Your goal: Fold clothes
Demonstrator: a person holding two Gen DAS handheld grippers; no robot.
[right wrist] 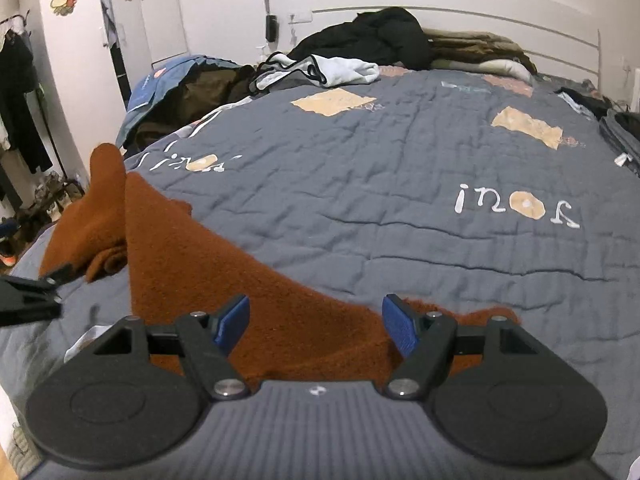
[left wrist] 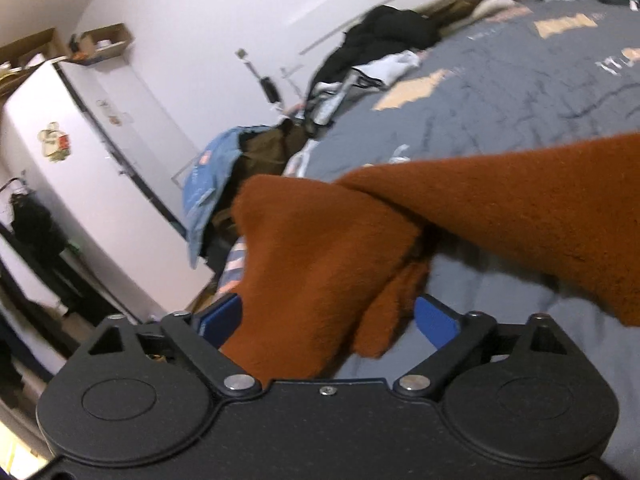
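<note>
A rust-brown woolly garment lies at the near left corner of the grey quilted bed; part of it is lifted and bunched, and part is flat on the quilt.

The left gripper has its blue pads spread wide; the brown cloth hangs between them, but I cannot tell if they pinch it or only have it draped there. The right gripper is released too, its pads wide apart, with the flat brown cloth right under it.

My guess is a fold or a spreading-out is going on; the cloth is neither neat nor flat, so it could be an early smoothing or a later fold. The next move calls for a firm hold on an edge of the cloth at both ends, so it stays even.

Far from the brown garment, by the headboard, sit a black jacket and a white and black top; a blue denim piece lies at the bed's left side; none of them is in the way.
</note>
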